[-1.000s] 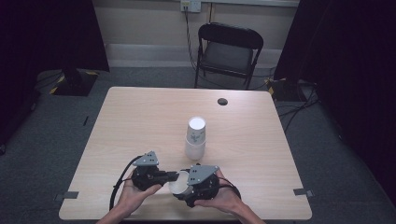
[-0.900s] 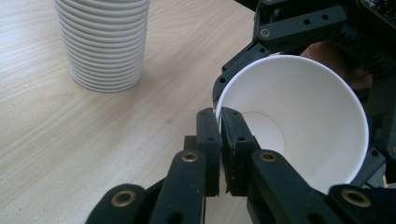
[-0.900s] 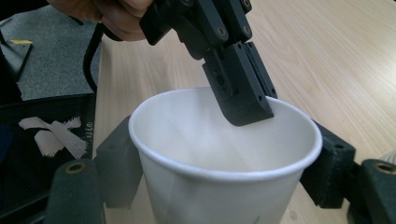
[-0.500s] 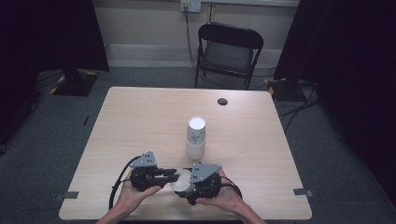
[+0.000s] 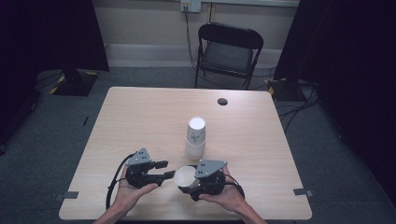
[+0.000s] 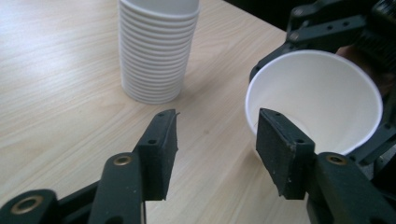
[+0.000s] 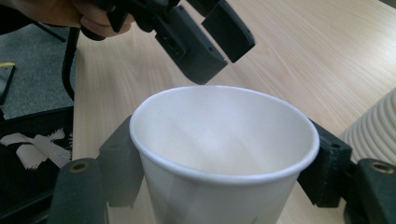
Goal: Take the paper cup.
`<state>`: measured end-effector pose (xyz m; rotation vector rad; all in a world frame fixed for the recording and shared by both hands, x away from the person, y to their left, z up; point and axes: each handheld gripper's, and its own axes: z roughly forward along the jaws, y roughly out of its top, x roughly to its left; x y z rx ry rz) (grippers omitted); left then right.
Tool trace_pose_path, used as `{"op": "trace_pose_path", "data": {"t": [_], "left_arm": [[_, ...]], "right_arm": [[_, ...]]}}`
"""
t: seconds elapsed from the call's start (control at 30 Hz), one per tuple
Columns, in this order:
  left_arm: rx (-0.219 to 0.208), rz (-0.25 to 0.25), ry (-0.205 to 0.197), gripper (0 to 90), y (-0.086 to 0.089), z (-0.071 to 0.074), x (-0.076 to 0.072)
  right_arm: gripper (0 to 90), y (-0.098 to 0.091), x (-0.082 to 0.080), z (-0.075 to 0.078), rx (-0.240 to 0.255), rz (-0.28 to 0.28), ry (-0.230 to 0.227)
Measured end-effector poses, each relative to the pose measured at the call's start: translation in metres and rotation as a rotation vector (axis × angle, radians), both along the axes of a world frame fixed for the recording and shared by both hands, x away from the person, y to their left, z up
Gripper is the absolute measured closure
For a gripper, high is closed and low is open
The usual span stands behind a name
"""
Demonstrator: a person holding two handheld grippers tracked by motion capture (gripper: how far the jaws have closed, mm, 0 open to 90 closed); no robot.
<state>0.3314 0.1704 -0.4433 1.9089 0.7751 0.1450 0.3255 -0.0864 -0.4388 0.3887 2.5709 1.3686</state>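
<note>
We can read no brand name or writing anywhere; the only marking is a small green print on the side of the stack of cups [image 5: 195, 137], too small to make out. We count one loose paper cup [image 5: 185, 177], one stack of nested cups whose many rims show as ridges in the left gripper view [image 6: 156, 49], two grippers, one folding chair [image 5: 227, 51] behind the table [image 5: 140, 116], and one small dark round thing [image 5: 222, 101] near the table's far edge.

The loose cup sits near the front edge of the table, in front of the stack and between our two hands. The right gripper [image 7: 224, 163] pinches it, one black jaw pressed on each side of the wall just under the rim, mouth open toward the other hand.

The left gripper [image 6: 217, 149] has just been opening: its jaws stand spread with nothing between them, and the cup's rim lies just past the tip of one jaw. In the high view that gripper [image 5: 169, 171] points across at the cup, close beside it.
</note>
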Motion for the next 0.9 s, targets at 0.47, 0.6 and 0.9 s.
{"op": "trace_pose_path", "data": {"t": [0.47, 0.6, 0.9], "left_arm": [[0.003, 0.075, 0.004, 42.3, 0.009, -0.003, 0.004], [0.022, 0.076, -0.004, 41.6, 0.007, -0.004, 0.004], [0.029, 0.08, -0.017, 41.2, 0.002, -0.003, 0.004]], "right_arm": [[29.3, -0.02, 0.009, 0.014, 0.132, -0.092, 0.034], [29.7, -0.025, 0.011, 0.018, 0.157, -0.125, 0.036], [30.4, -0.032, 0.013, 0.017, 0.216, -0.138, 0.099]]}}
